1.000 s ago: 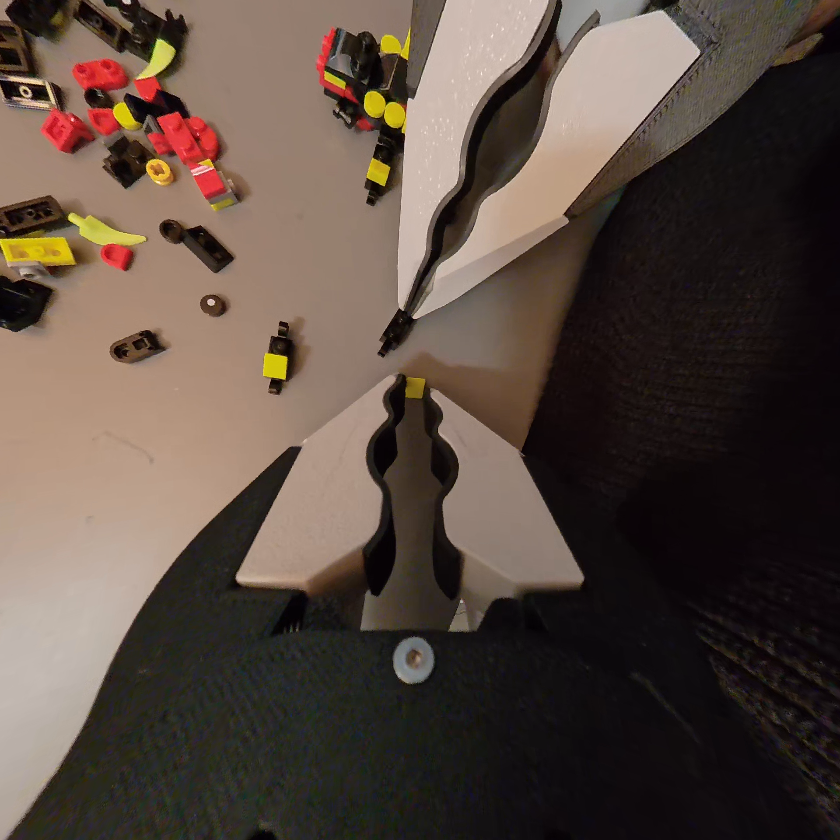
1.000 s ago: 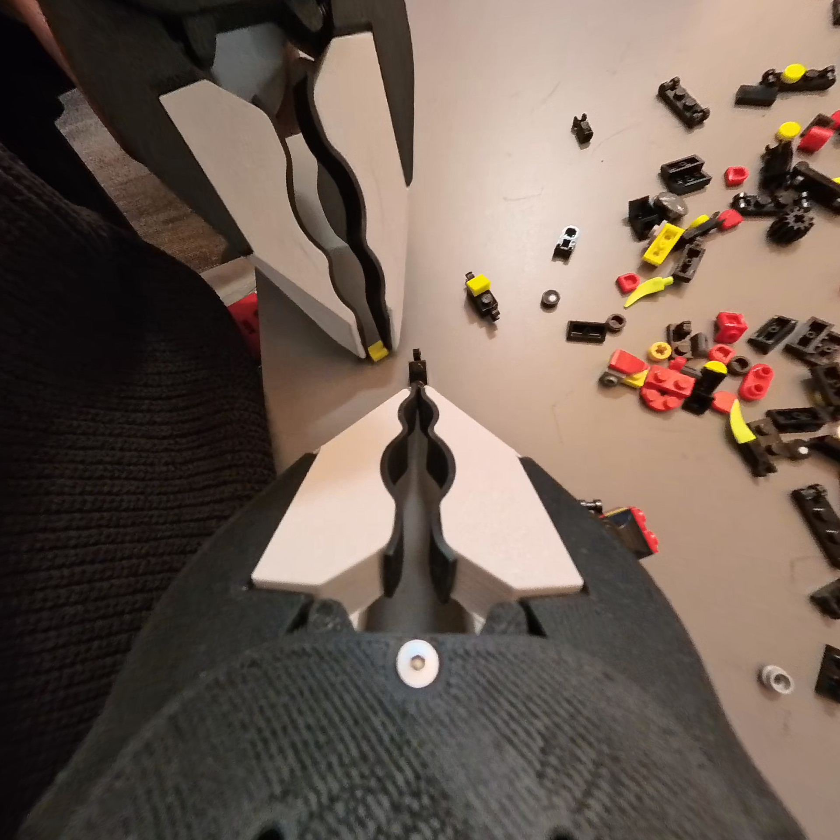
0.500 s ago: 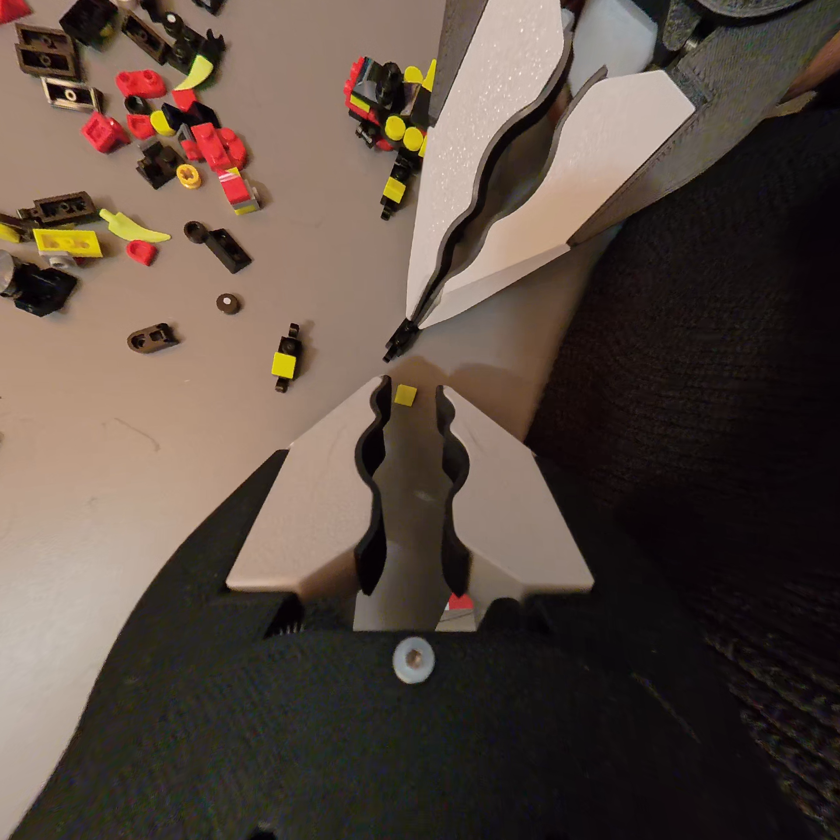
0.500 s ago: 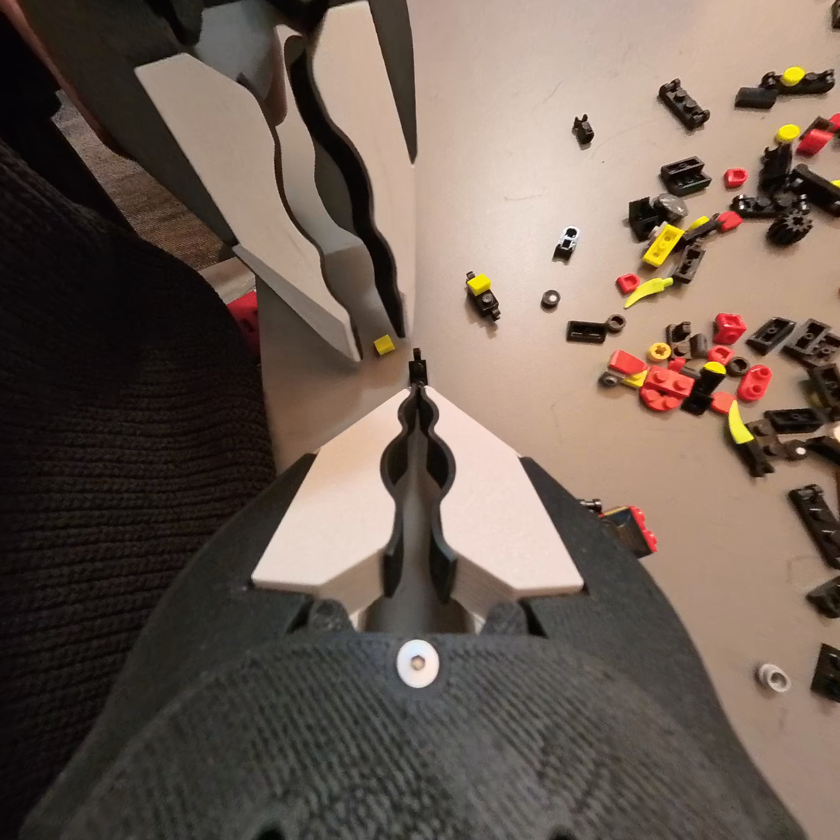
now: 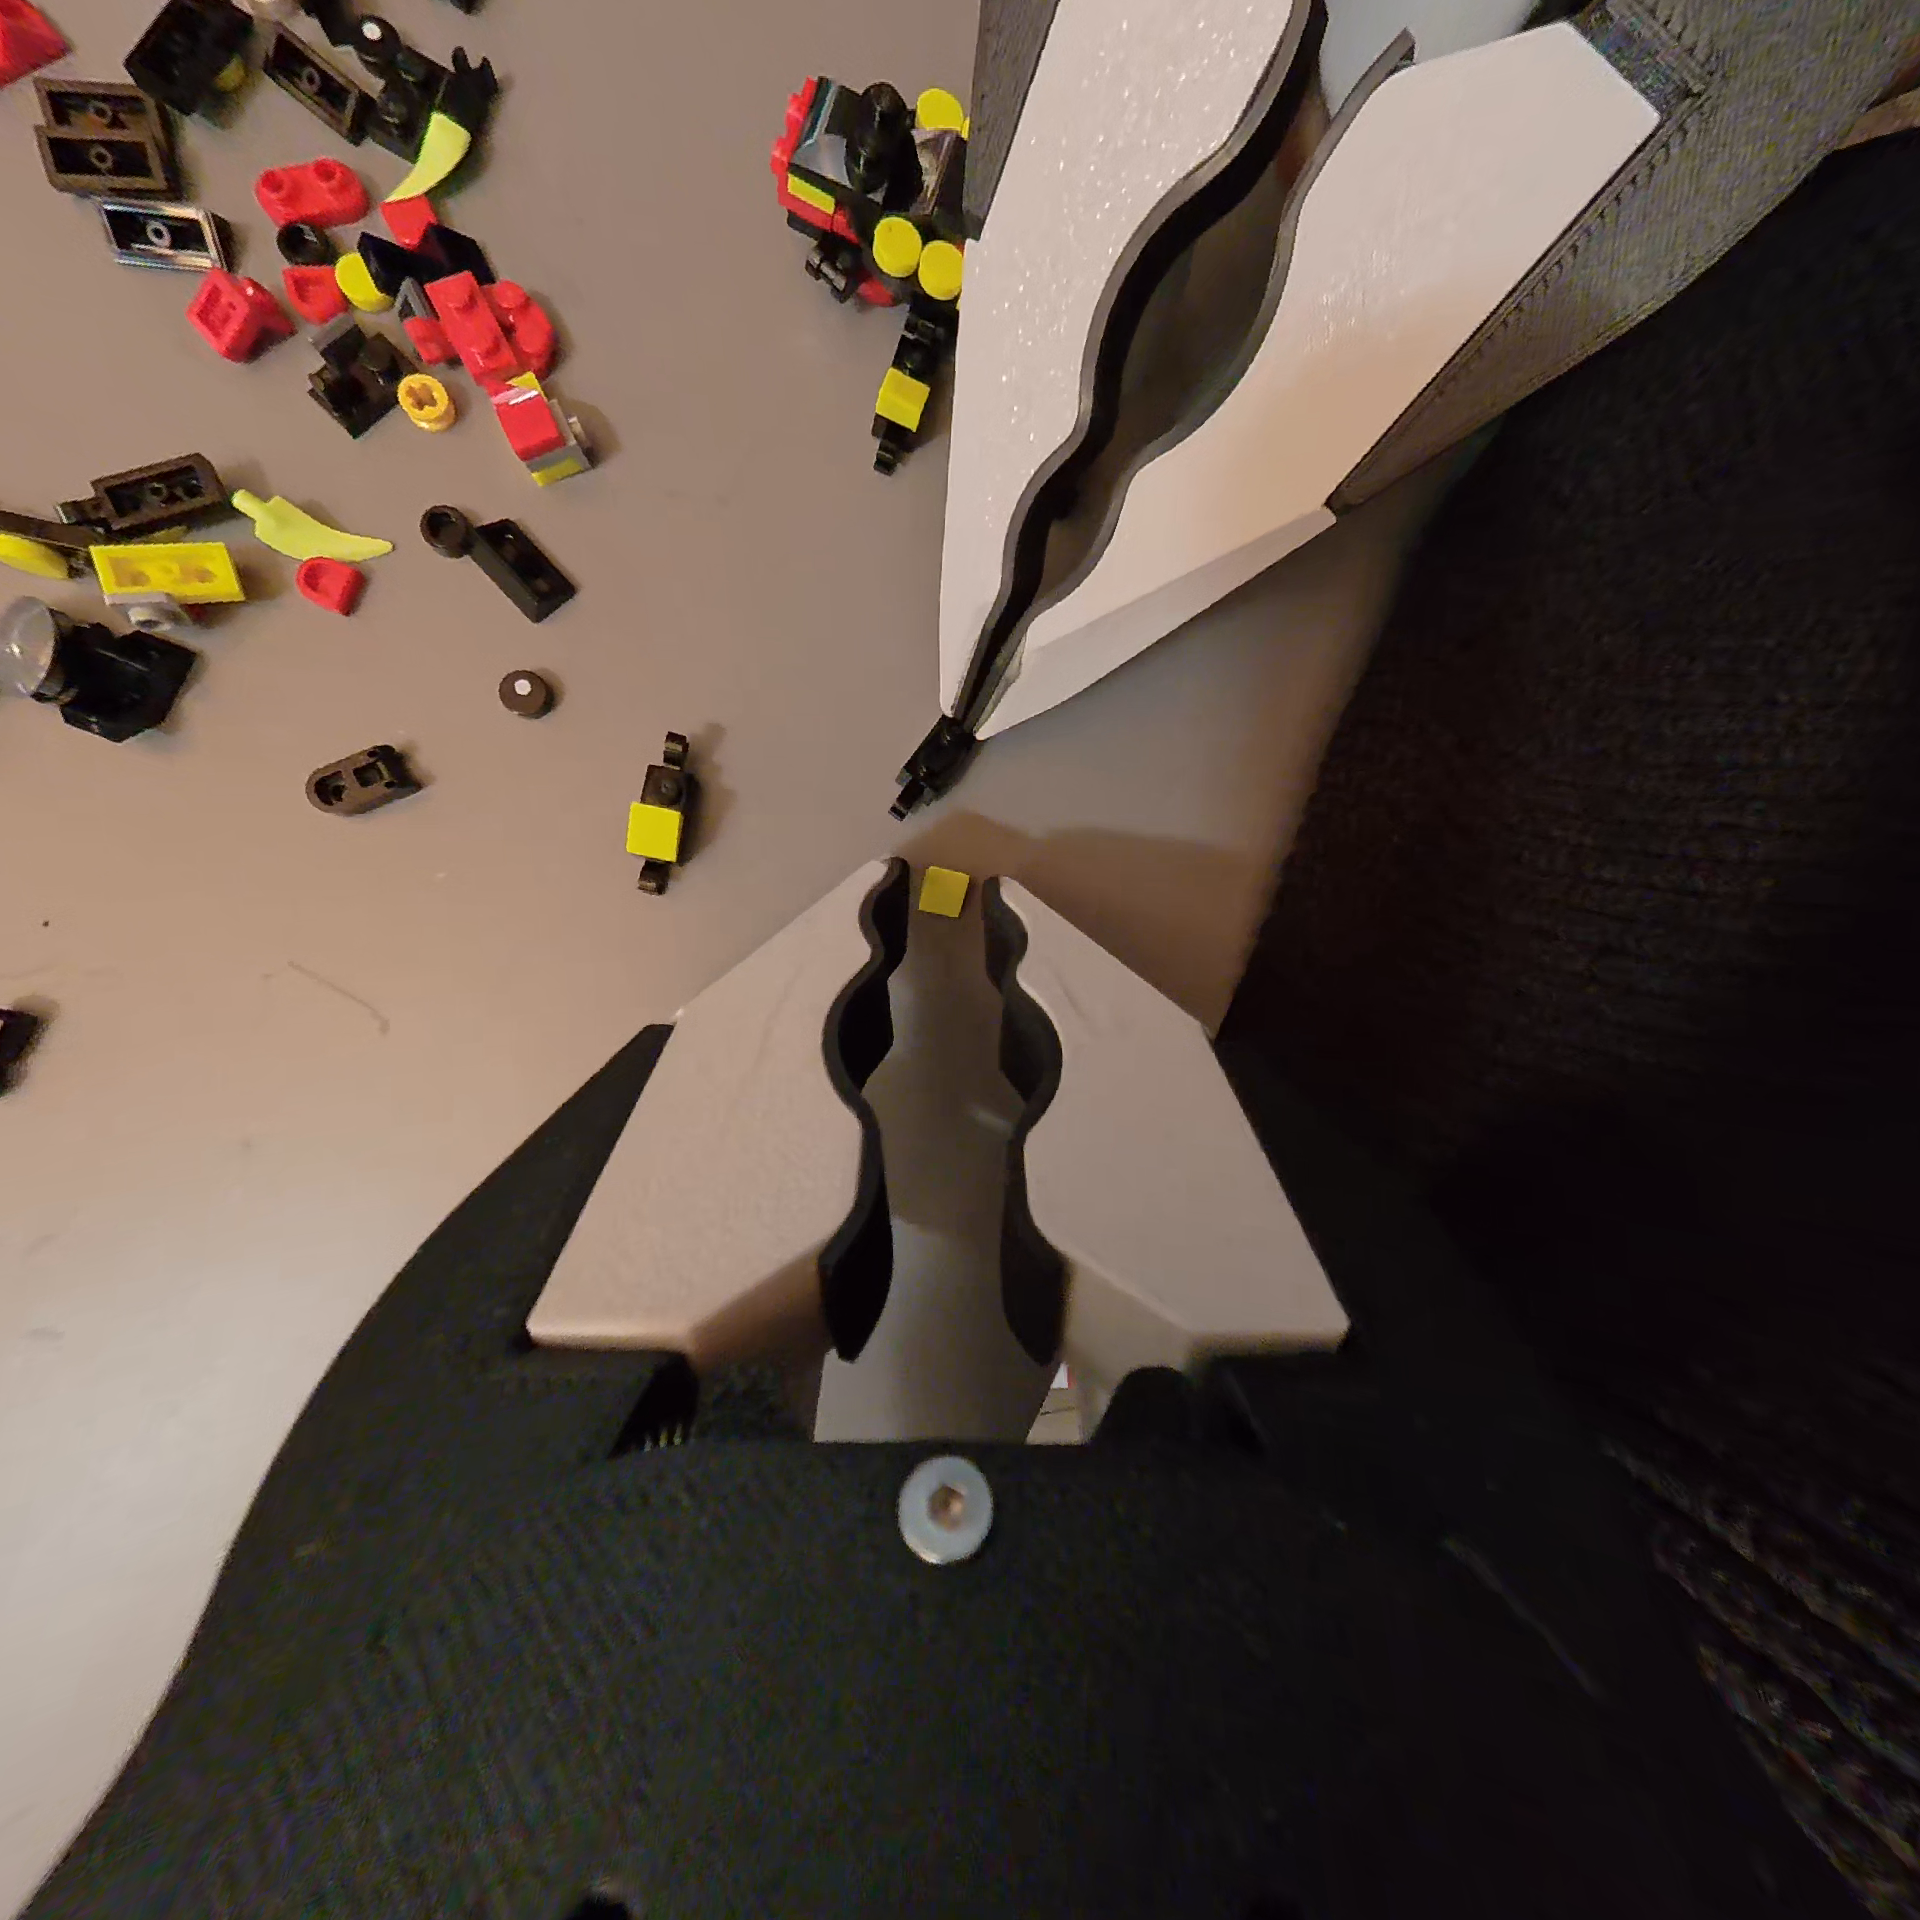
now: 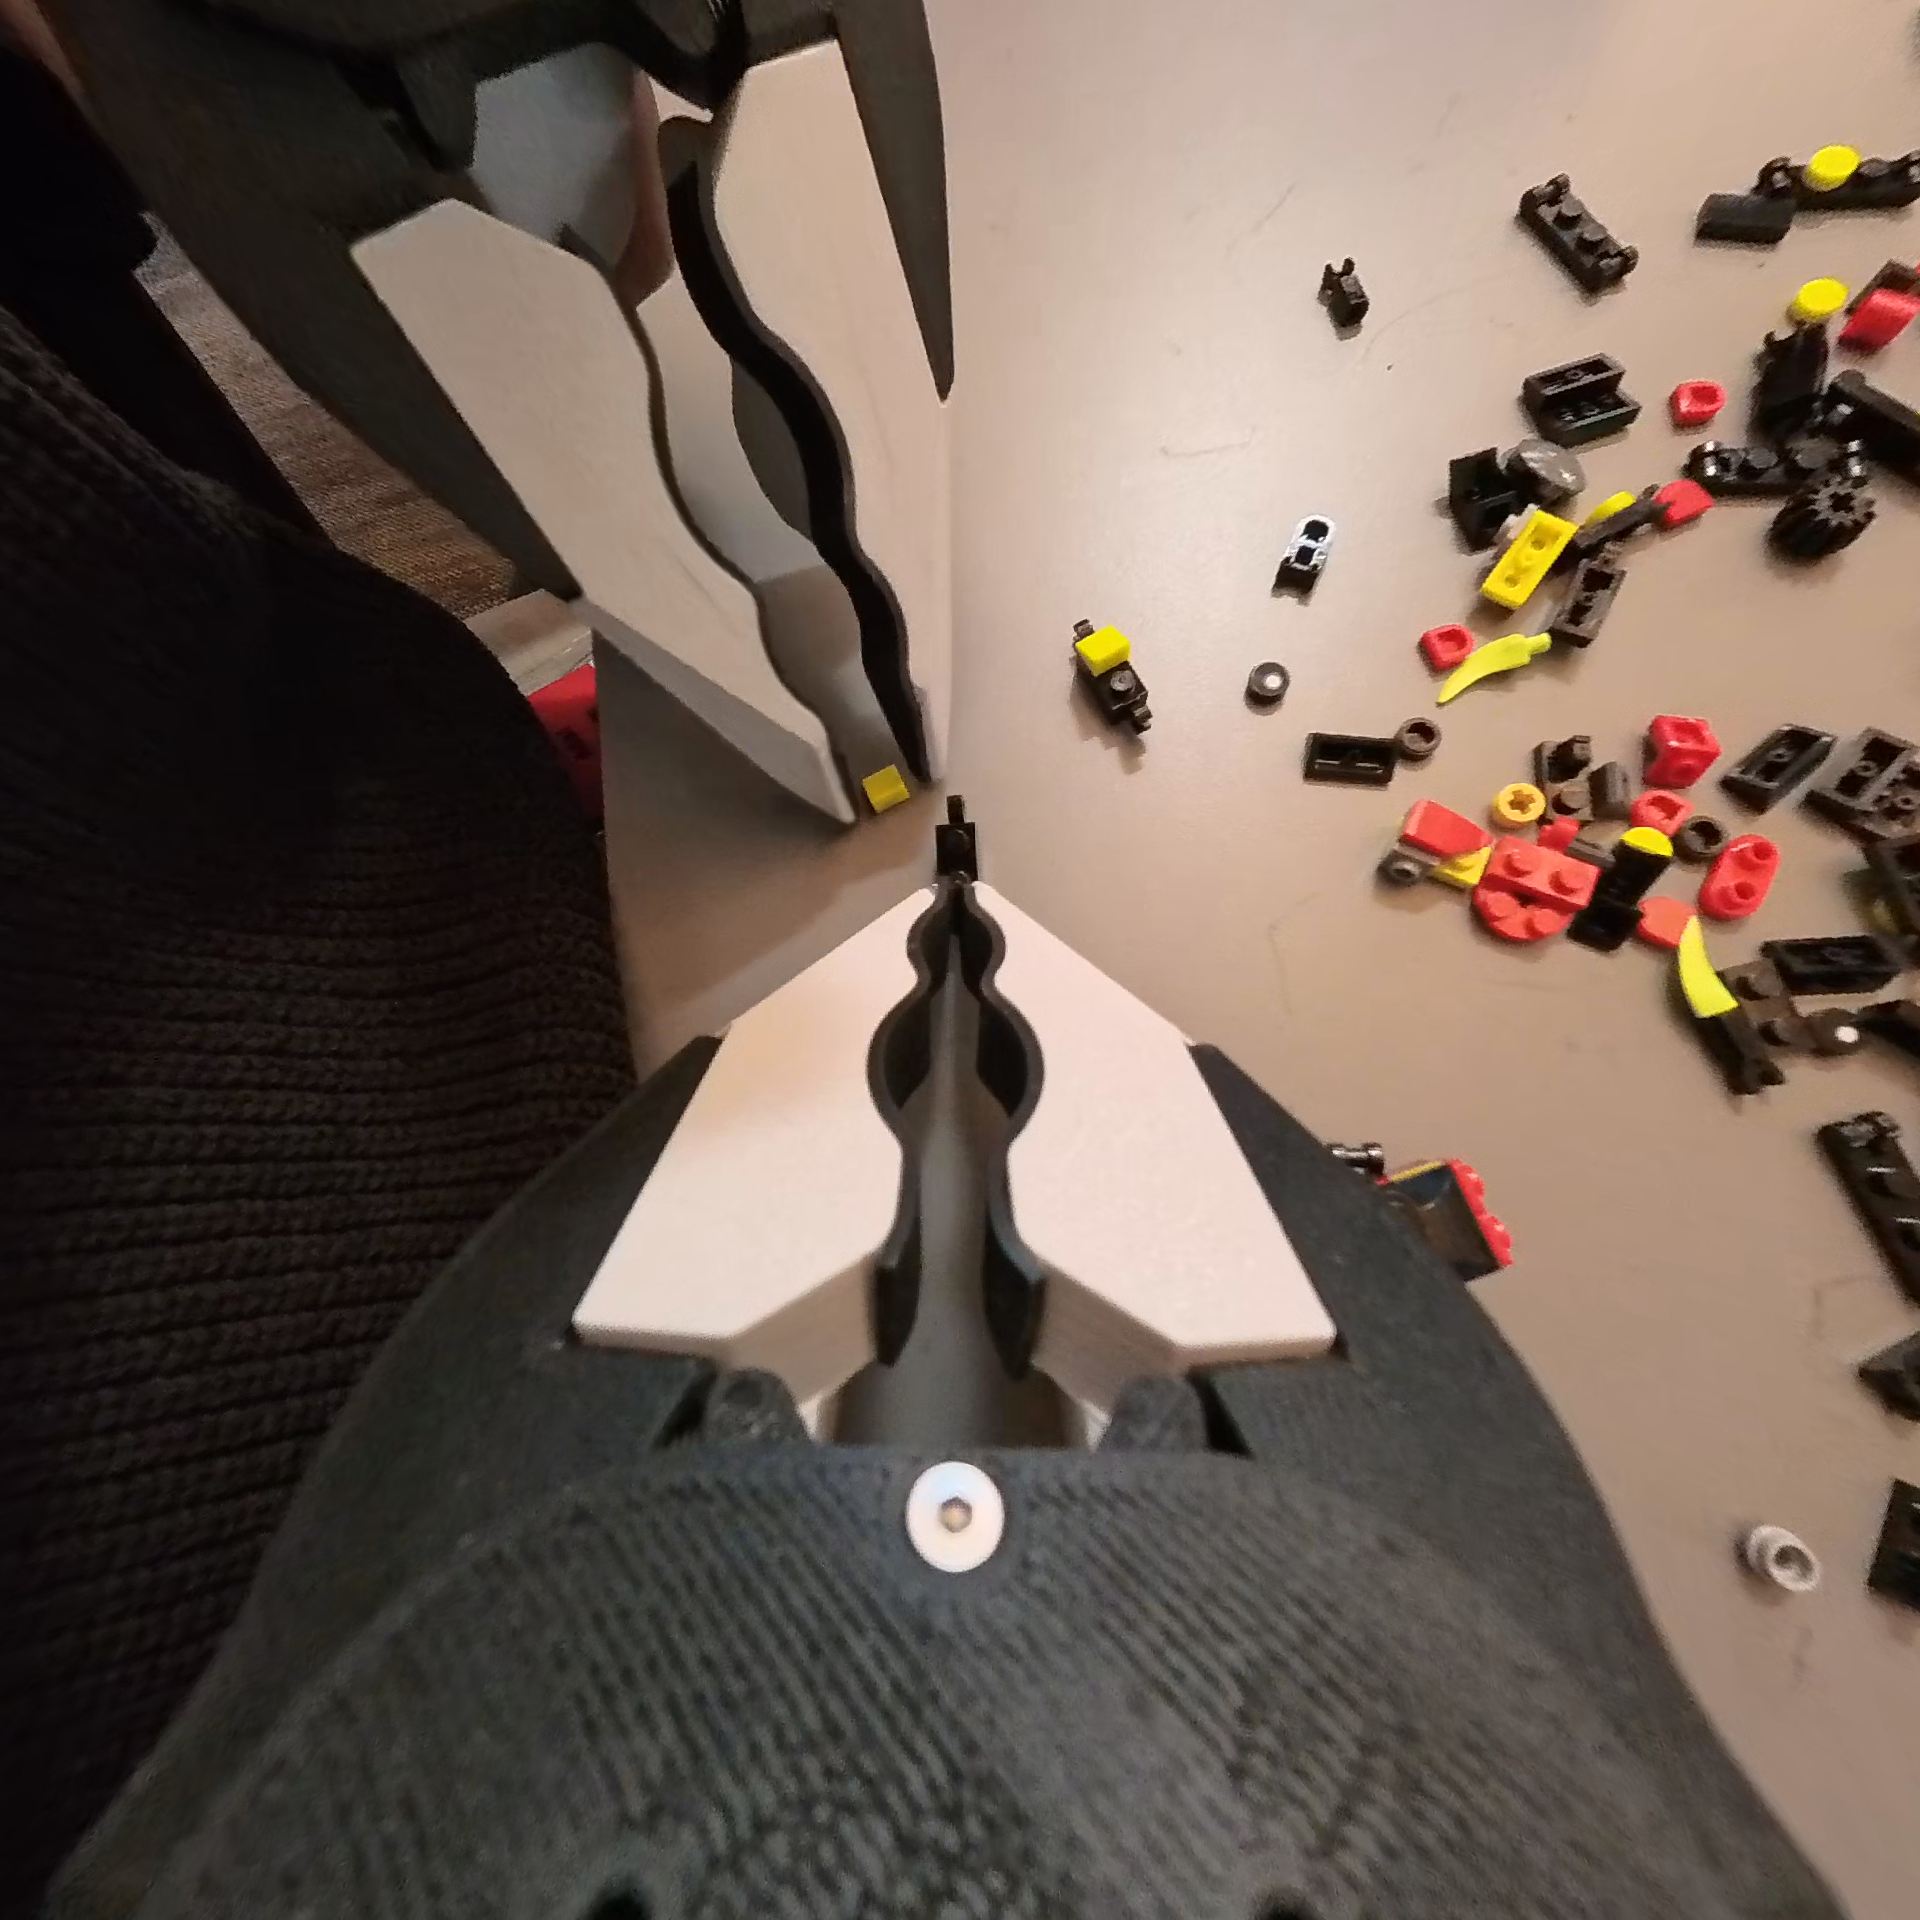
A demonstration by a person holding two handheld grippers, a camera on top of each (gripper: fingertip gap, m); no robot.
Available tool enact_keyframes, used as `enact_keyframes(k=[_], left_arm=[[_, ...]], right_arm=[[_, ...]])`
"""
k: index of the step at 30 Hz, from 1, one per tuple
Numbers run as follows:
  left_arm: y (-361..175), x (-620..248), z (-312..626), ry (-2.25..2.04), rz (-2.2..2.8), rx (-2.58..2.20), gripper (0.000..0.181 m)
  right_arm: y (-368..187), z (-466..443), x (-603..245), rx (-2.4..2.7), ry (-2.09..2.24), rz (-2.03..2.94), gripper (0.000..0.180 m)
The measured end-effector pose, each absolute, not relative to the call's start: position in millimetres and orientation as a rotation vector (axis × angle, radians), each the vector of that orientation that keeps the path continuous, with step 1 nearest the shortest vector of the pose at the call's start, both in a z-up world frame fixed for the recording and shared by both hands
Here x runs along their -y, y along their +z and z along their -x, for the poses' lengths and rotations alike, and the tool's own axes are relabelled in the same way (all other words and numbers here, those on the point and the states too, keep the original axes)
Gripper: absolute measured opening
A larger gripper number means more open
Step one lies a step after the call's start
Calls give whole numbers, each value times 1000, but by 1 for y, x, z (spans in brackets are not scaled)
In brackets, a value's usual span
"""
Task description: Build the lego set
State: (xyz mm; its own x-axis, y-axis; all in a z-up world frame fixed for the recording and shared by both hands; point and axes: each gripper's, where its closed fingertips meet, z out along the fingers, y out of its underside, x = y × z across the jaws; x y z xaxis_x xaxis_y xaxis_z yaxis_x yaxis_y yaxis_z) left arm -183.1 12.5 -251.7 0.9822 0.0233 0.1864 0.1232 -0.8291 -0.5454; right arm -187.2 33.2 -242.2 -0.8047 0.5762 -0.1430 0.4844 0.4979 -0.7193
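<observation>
On a grey-brown table (image 5: 312,1195), two hand-held grippers meet tip to tip near the table's edge, beside a dark knitted sleeve (image 5: 1610,935). The left gripper (image 5: 940,883) has its pale jaws parted a little. A small yellow square tile (image 5: 943,891) sits in the gap between the tips without either tip visibly touching it; it seems to lie on the table, though that cannot be told for sure. The right wrist view shows the same tile (image 6: 885,790) lying between those tips.

The right gripper (image 6: 956,883) is clenched, its jaws pinched together on a small black clip piece (image 6: 956,844) that sticks out past the tips. In the left wrist view this piece (image 5: 930,767) points toward the yellow tile, close to it but apart.

Loose lego parts in black, red and yellow are scattered across the table. Nearest the grippers lies a black bar with a yellow square on it (image 5: 661,821). Close by are a small dark round stud (image 5: 524,693) and a black plate with a ring at one end (image 5: 504,563). Farther off sits a partly built model (image 5: 873,208) in red, black and yellow, just beside the right gripper's finger. A curved lime-yellow horn piece (image 5: 312,525) and a flat yellow plate (image 5: 166,571) lie at the left.

No brand mark, label or writing can be read anywhere.
</observation>
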Motion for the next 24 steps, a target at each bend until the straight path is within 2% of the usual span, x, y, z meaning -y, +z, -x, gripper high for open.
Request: enact_keyframes(k=[3, 15, 24], left_arm=[[-252, -12, 184, -224, 2541, 102, 6], [-229, -21, 185, -231, 2409, 42, 6], [-242, -20, 165, -321, 2455, -57, 6]], right_arm=[[-242, 187, -33, 2617, 1201, 932, 0], [-242, 184, -32, 2657, 1227, 859, 0], [-242, 169, -21, 2745, 1302, 782, 0]])
